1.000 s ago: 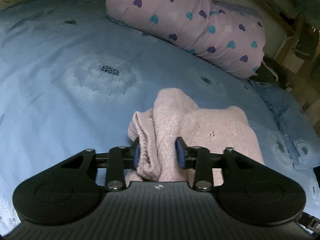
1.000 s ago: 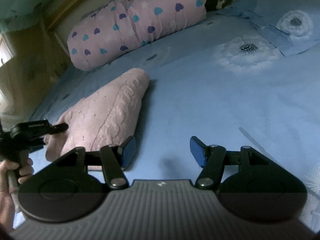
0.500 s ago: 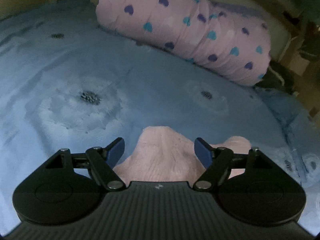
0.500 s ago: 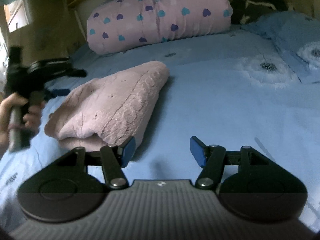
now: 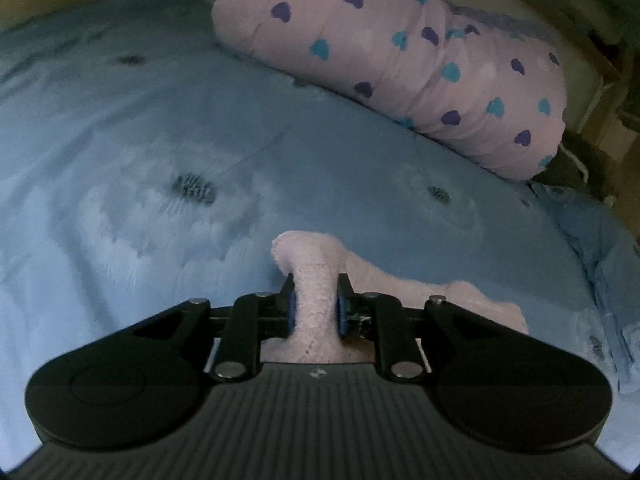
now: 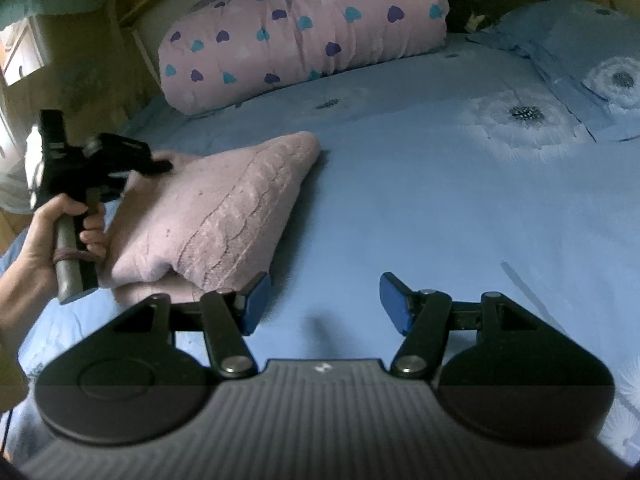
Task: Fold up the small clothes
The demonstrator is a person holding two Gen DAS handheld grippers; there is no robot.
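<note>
A pink knitted garment [image 6: 224, 208] lies folded on the blue bedsheet [image 6: 420, 200]. In the left wrist view my left gripper [image 5: 315, 304] is shut on a bunched edge of the pink garment [image 5: 316, 280]. In the right wrist view the left gripper [image 6: 160, 166] shows at the garment's far left edge, held by a hand. My right gripper [image 6: 326, 300] is open and empty, low over the sheet, just right of the garment's near corner.
A rolled pink quilt with blue and purple hearts [image 6: 304, 36] lies along the head of the bed, also in the left wrist view [image 5: 400, 56]. A blue flowered pillow [image 6: 580, 52] sits at the far right. Wooden bed frame behind.
My left gripper let go of the garment, opened, then shut again on its edge. The right gripper stayed open and shifted little.
</note>
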